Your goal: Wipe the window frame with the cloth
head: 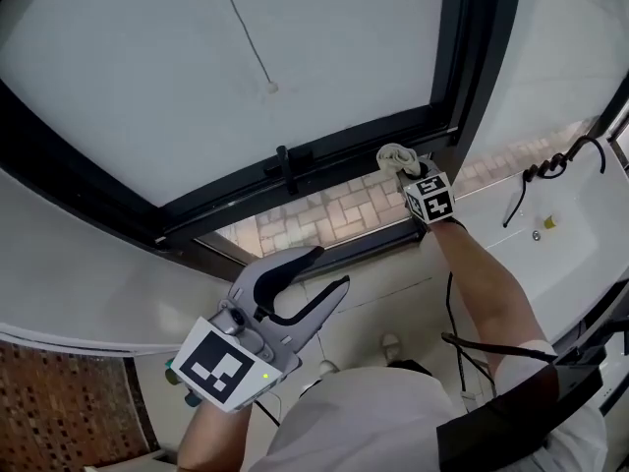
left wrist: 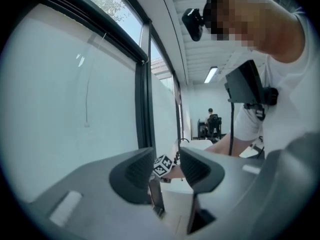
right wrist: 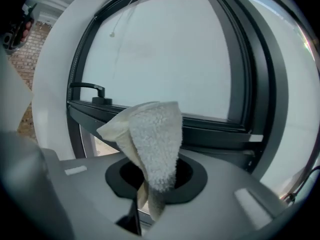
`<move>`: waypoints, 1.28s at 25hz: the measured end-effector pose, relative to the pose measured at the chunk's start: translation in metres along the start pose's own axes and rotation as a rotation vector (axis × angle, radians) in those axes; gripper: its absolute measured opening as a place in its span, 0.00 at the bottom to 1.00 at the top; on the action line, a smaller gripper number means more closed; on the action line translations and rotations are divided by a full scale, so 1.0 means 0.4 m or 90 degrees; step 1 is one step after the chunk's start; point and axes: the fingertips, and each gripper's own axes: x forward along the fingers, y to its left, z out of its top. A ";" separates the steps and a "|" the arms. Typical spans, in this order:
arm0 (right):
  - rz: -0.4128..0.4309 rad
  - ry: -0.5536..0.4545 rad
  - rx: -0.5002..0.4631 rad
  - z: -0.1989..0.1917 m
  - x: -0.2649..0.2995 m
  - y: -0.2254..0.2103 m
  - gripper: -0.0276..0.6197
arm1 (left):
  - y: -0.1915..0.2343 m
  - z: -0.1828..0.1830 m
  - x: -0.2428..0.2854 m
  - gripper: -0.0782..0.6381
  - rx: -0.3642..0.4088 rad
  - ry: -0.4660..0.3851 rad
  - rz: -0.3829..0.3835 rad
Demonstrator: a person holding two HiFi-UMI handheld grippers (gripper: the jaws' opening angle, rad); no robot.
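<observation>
**A:** Where's the cloth just now?

**B:** In your right hand-held gripper [right wrist: 155, 178]. The jaws are closed on the lower end of the cloth [right wrist: 150, 139]. The rest stands above them in a loose, pale, nubbly fold.

**A:** And where is that against the window?

**B:** You've got it up at the black frame [head: 324, 153], on the bottom rail close to the right-hand corner. The cloth is right at the rail, but I can't tell whether it's touching. Your arm reaches out straight, with the gripper's cube [head: 429, 197] facing up at you.

**A:** What's around it?

**B:** The handle [head: 285, 167] sits on the same rail, well to the left of the cloth. Above the rail is the frosted pane [head: 324, 47], with a thin cord [head: 257, 57] hanging across it. Below the rail there's a gap that shows herringbone paving [head: 314, 214] outside.

**A:** My other hand?

**B:** Your left hand-held gripper [head: 330, 269] is held low and near your body, well apart from the frame. Its jaws stand a moderate way apart with nothing gripped between them. In its own view they only frame your right arm and the cube farther off.
</observation>
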 end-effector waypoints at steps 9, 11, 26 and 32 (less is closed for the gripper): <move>-0.087 0.039 0.020 -0.123 -0.074 -0.388 0.15 | -0.032 -0.008 0.127 0.37 -0.004 0.034 0.021; -0.086 0.036 0.026 -0.133 -0.088 -0.432 0.15 | -0.041 -0.004 0.152 0.37 -0.007 0.035 0.023; -0.112 -0.092 0.412 -0.153 -0.217 -0.468 0.15 | -0.074 0.062 0.206 0.37 0.003 -0.021 0.003; -0.127 -0.144 0.710 -0.155 -0.188 -0.530 0.15 | -0.093 0.074 0.209 0.37 0.022 -0.016 -0.013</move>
